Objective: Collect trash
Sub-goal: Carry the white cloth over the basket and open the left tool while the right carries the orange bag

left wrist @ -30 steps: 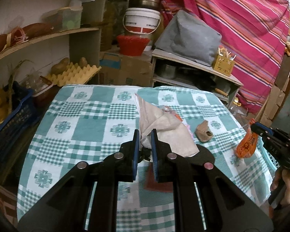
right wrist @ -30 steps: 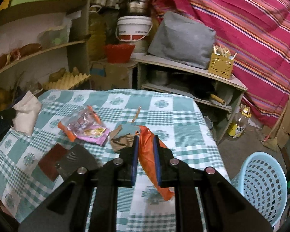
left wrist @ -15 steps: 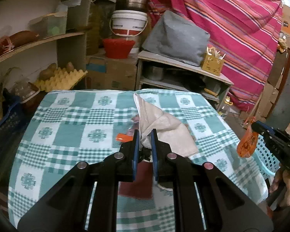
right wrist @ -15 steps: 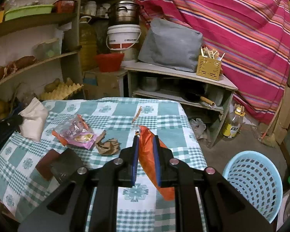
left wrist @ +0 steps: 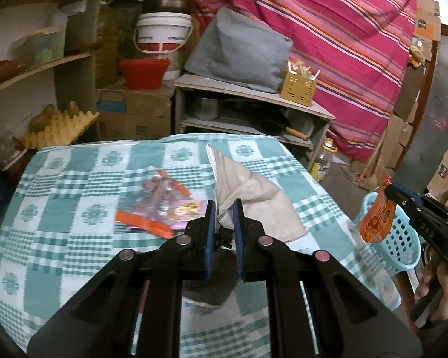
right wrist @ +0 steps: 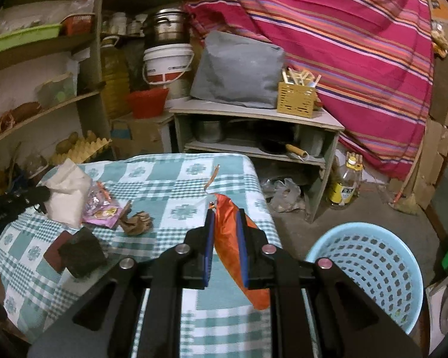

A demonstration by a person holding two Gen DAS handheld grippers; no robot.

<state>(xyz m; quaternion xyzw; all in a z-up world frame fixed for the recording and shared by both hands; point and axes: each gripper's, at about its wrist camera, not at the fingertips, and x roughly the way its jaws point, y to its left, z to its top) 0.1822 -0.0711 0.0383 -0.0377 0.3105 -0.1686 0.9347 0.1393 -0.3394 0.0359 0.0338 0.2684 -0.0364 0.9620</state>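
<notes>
Checked teal tabletop (right wrist: 176, 208): my right gripper (right wrist: 225, 217) clamps limp orange wrapper (right wrist: 239, 256) short of pale-blue perforated basket (right wrist: 370, 268) (early release drops it); left gripper (left wrist: 223, 208) pinches beige cloth (left wrist: 254, 197).

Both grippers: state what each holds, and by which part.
Left gripper clamps the beige cloth by a bunched lower corner. Right gripper pinches the orange wrapper near its upper end; the rest hangs below.

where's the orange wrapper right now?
Clamped in the right tool, hanging off the table's right edge, with the blue basket on the floor just to its right. The left wrist view shows it dangling in front of that basket.
</notes>
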